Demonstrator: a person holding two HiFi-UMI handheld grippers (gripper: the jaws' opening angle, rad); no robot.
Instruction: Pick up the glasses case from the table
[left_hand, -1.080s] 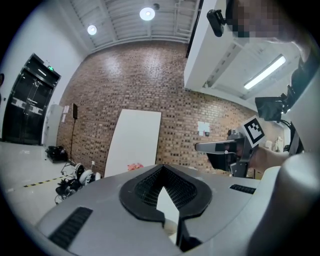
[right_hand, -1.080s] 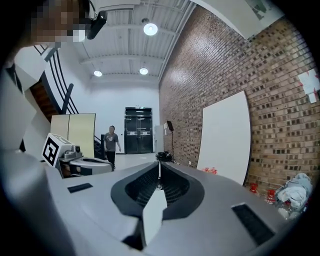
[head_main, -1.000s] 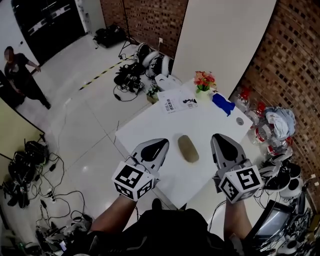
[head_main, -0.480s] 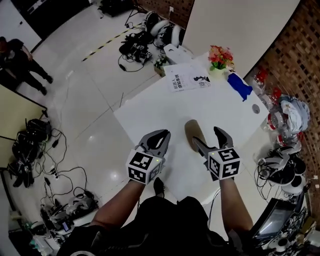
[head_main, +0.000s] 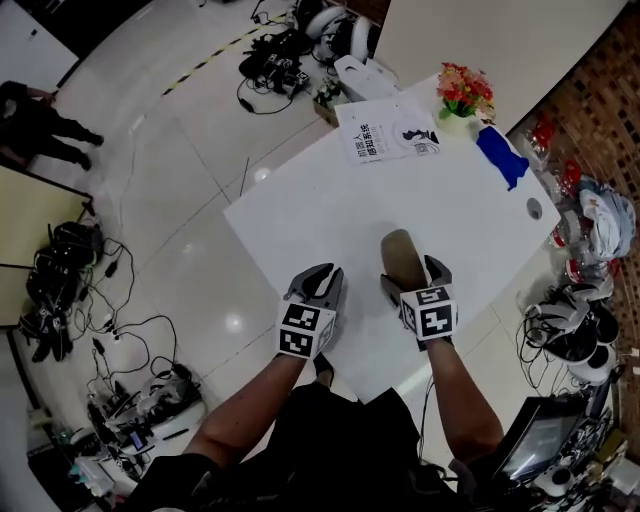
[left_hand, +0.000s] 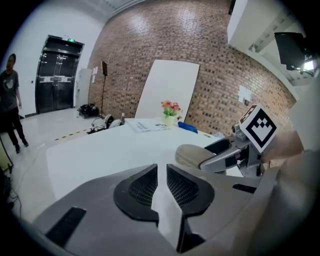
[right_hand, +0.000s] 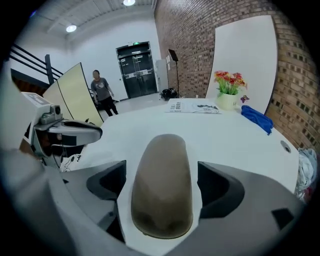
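- Right gripper view: the glasses case (right_hand: 162, 185) lies on the white table (right_hand: 235, 145) between the jaws, its long axis running straight away from them, with a strip of table showing on either side.
- The right gripper (head_main: 413, 280) stands wide, its jaws just opened and pressing nothing; the left gripper (head_main: 316, 285), farther off, is closed and empty.
- Since a second ago both grippers have sunk to the tabletop; the right now straddles the case's near end.

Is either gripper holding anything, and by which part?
Nothing is held. The right gripper, jaws just opened, straddles the glasses case at its near end without pressing; the left gripper is empty.
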